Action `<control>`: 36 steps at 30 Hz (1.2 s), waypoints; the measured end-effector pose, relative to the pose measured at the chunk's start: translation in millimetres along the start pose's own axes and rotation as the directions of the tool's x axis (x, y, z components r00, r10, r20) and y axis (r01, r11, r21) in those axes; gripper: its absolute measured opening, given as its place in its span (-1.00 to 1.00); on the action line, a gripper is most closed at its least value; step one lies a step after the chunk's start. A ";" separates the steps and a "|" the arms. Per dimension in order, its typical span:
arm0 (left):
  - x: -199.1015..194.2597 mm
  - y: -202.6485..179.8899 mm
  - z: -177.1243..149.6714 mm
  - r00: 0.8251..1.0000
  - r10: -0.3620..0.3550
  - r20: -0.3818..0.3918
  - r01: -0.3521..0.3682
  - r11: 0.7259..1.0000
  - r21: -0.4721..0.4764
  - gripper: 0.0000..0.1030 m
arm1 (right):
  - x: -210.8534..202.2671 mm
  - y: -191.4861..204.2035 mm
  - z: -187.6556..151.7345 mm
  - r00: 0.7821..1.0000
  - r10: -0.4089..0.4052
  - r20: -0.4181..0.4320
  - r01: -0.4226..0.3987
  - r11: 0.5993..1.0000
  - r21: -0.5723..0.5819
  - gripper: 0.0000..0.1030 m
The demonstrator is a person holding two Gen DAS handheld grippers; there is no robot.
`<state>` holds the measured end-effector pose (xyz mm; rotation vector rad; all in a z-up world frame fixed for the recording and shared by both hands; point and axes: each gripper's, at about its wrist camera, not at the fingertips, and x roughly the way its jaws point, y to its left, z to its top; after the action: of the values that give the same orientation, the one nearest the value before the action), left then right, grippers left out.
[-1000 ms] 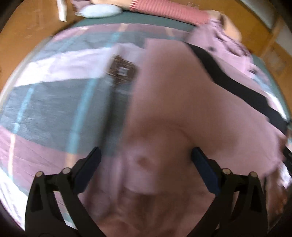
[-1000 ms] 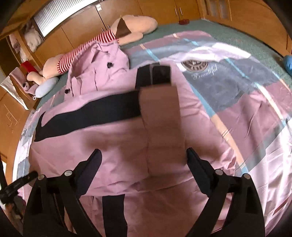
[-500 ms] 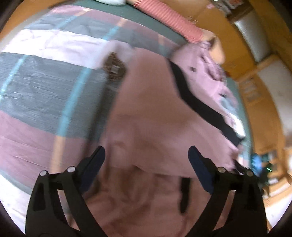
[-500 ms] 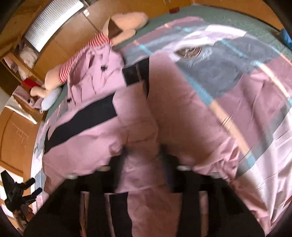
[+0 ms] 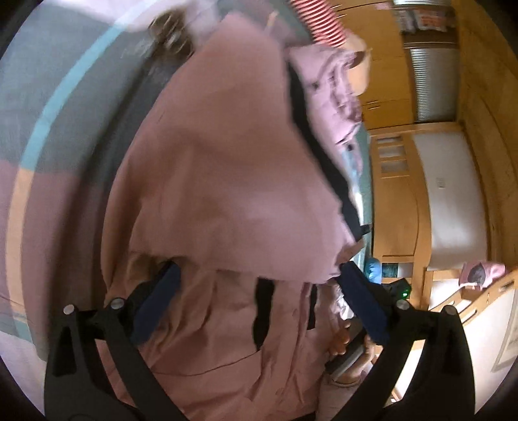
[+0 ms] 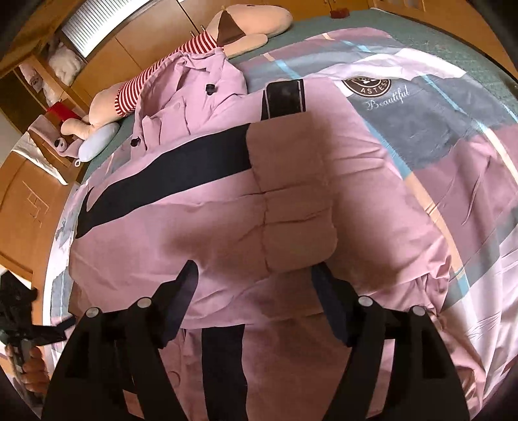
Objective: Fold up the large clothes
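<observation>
A large pink garment (image 6: 207, 223) with black stripes lies spread on the bed, one sleeve (image 6: 291, 194) folded across its middle. My right gripper (image 6: 255, 272) hovers over the garment's near fold. Its jaws are opening, with cloth below them but not pinched. In the left wrist view the same garment (image 5: 220, 155) fills the middle, blurred. My left gripper (image 5: 259, 272) stands wide over its lower part, jaws still opening, with nothing pinched. A hand (image 5: 343, 343) holding the other gripper shows just right of it.
A patchwork quilt (image 6: 453, 136) covers the bed. At the back lie a lilac buttoned garment (image 6: 194, 97), a plush toy (image 6: 246, 29) in a striped shirt and a pale blue cushion (image 6: 97, 142). Wooden cabinets (image 5: 430, 181) stand beyond the bed's edge.
The left gripper has swung and rolled to the right, so the cabinets now show, and its jaws have widened. The right gripper narrowed, then widened again, staying over the fold.
</observation>
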<state>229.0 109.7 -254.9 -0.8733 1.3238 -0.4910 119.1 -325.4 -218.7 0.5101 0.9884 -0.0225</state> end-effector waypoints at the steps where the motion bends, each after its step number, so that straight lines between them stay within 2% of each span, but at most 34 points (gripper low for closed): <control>1: 2.3 1.5 0.2 1.000 -0.005 -0.008 0.005 1.000 -0.007 0.96 | 0.0 -0.9 0.5 1.000 0.001 0.002 -0.001 1.000 0.005 0.42; 3: 2.6 -5.2 -2.3 1.000 0.024 0.007 -0.024 0.999 0.023 0.96 | 0.1 -3.0 1.2 1.000 0.004 0.014 -0.005 1.000 0.015 0.42; 4: 1.1 -8.1 -3.4 0.998 0.042 0.046 -0.043 0.999 0.032 0.96 | 0.4 -3.8 1.5 1.000 0.010 0.022 -0.010 1.000 0.021 0.42; 7: 2.6 -5.2 -6.2 0.993 0.052 0.111 -0.052 0.999 0.004 0.96 | 5.6 -4.2 0.5 0.997 0.071 0.019 -0.072 0.997 0.029 0.41; 9: 3.6 2.5 -1.0 0.990 0.048 0.130 -0.044 0.998 -0.035 0.93 | 11.1 -1.1 -0.9 0.991 0.130 -0.013 -0.130 0.991 0.026 0.14; 10: 1.0 7.8 1.7 0.989 0.040 0.142 -0.032 0.998 -0.059 0.92 | 12.5 0.4 -1.6 0.991 0.131 -0.024 -0.130 0.991 0.024 -0.05; 11: -3.5 12.4 3.9 0.986 0.030 0.161 -0.015 0.996 -0.088 0.90 | 14.2 2.7 -3.2 0.990 0.139 -0.032 -0.138 0.990 0.014 -0.42; 13: -12.2 21.4 6.1 0.981 0.022 0.193 0.004 0.991 -0.132 0.76 | 11.3 8.5 -4.7 0.983 0.183 -0.028 -0.183 0.983 -0.007 -0.75; 14: -15.0 24.5 5.7 0.978 0.027 0.206 0.005 0.989 -0.149 0.74 | 8.2 11.4 -5.1 0.982 0.188 -0.015 -0.188 0.982 -0.022 -0.83; 18: -18.2 18.2 2.1 0.962 0.099 0.256 -0.062 0.987 -0.148 0.62 | -21.3 39.4 -7.2 0.975 0.196 0.109 -0.176 0.969 -0.175 -0.88; 21: -17.0 13.9 -0.8 0.954 0.129 0.271 -0.099 0.988 -0.121 0.63 | -36.2 50.0 -7.2 0.964 0.195 0.180 -0.151 0.962 -0.229 -0.88; 22: -14.5 9.1 -3.1 0.951 0.144 0.273 -0.119 0.987 -0.103 0.71 | -36.1 52.3 -7.2 0.965 0.184 0.184 -0.137 0.960 -0.243 -0.88; 24: -11.7 -0.3 -5.7 0.953 0.146 0.265 -0.139 0.989 -0.046 0.88 | -29.6 53.7 -9.4 0.974 0.152 0.168 -0.104 0.959 -0.263 -0.88; 27: -6.7 -14.6 -11.0 0.964 0.108 0.243 -0.118 0.993 0.027 0.89 | -14.4 52.0 -11.8 0.982 0.140 0.124 -0.108 0.965 -0.240 -0.88; 28: -7.1 -15.7 -13.1 0.961 0.118 0.250 -0.132 0.991 0.039 0.89 | -11.5 53.0 -12.9 0.983 0.142 0.115 -0.112 0.964 -0.239 -0.88; 30: -10.1 -19.5 -10.6 0.936 0.180 0.302 -0.206 0.977 0.055 0.89 | -9.6 53.9 -14.7 0.983 0.148 0.112 -0.117 0.963 -0.244 -0.88; 31: -15.3 -16.1 -7.8 0.925 0.191 0.329 -0.216 0.975 0.043 0.82 | -10.7 54.3 -15.3 0.981 0.160 0.112 -0.129 0.962 -0.242 -0.88; 32: -19.5 -11.6 -4.9 0.921 0.188 0.340 -0.207 0.978 0.018 0.78 | -12.8 53.0 -16.3 0.979 0.172 0.112 -0.142 0.961 -0.236 -0.88; 33: -25.1 -5.9 -2.9 0.916 0.190 0.354 -0.197 0.980 -0.017 0.60 | -14.8 52.4 -16.1 0.976 0.187 0.110 -0.159 0.961 -0.227 -0.88; 34: -28.5 -2.7 -1.8 0.911 0.199 0.360 -0.199 0.979 -0.038 0.51 | -14.6 52.5 -16.1 0.973 0.206 0.100 -0.181 0.959 -0.217 -0.88; 36: -30.2 1.8 -1.2 0.905 0.227 0.361 -0.223 0.973 -0.052 0.50 | -9.7 52.3 -16.6 0.977 0.205 0.059 -0.188 0.959 -0.210 -0.86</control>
<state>221.1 133.2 -237.5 -0.7633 1.0649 -0.1300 113.3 -274.3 -197.3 0.4139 0.8466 0.2330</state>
